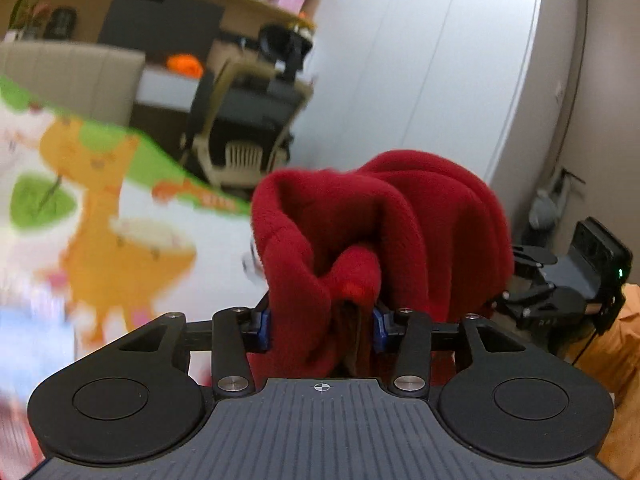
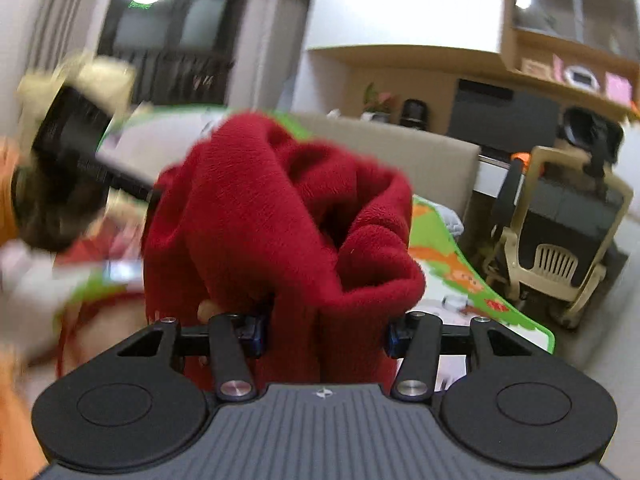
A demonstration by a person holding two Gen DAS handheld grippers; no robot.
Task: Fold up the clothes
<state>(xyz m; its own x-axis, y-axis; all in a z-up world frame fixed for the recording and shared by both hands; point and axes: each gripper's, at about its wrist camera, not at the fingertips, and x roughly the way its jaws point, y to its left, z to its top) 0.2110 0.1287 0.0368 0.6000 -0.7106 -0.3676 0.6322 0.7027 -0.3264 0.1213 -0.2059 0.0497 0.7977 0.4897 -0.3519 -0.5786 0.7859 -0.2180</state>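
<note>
In the left wrist view, the left gripper (image 1: 322,326) has its blue-padded fingers (image 1: 263,328) closed on a bunched fold of the red fleece garment (image 1: 380,220), which wells up between them and mounds above and just beyond the tips, held in the air above a play mat (image 1: 100,200) printed with orange animals and a green border. To the right, close beside the cloth, the right gripper (image 1: 560,284) shows as a dark body with a small green light. In the right wrist view, the right gripper (image 2: 326,332) likewise clamps the red fleece garment (image 2: 280,208): the cloth fills the gap between both fingers (image 2: 256,334), rises in a tall crumpled heap ahead of them, and hangs down behind the tips. The blurred left gripper (image 2: 68,136) sits to the left, against the cloth, with the play mat (image 2: 480,280) below.
</note>
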